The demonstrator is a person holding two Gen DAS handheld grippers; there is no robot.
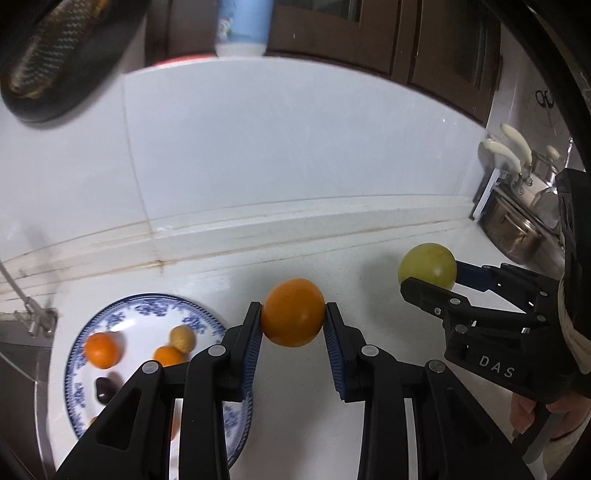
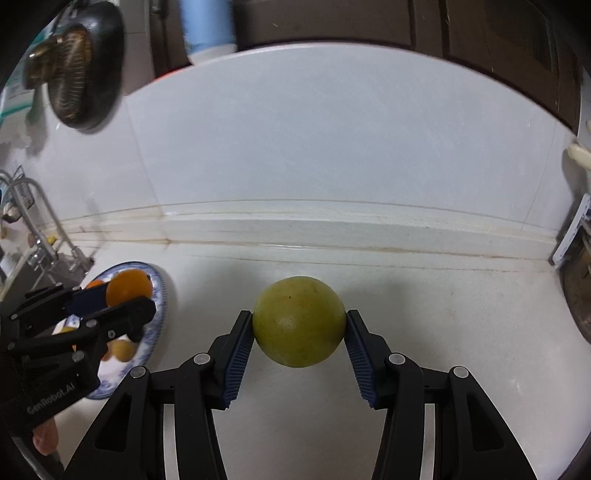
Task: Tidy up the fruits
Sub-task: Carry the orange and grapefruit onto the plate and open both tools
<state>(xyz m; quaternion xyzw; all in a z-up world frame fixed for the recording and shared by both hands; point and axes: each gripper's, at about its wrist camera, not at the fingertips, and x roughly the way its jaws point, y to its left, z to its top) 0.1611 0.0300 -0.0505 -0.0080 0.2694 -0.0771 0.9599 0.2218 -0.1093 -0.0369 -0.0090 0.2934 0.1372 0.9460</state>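
Note:
My left gripper (image 1: 293, 314) is shut on an orange (image 1: 293, 312) and holds it above the white counter, just right of a blue-and-white plate (image 1: 122, 312). The plate holds two small oranges (image 1: 101, 349), a tan round fruit (image 1: 182, 338) and a dark fruit (image 1: 103, 389). My right gripper (image 2: 299, 323) is shut on a large yellow-green fruit (image 2: 299, 321) over the counter. It also shows in the left wrist view (image 1: 428, 277), to the right of the orange. The left gripper with its orange (image 2: 129, 291) shows over the plate (image 2: 160, 295) in the right wrist view.
A white tiled wall runs behind the counter. A sink with a faucet (image 2: 40, 221) lies left of the plate. A metal pot and a knife rack (image 1: 517, 206) stand at the far right. A dark pan (image 1: 62, 55) and a blue cup (image 1: 243, 26) hang above.

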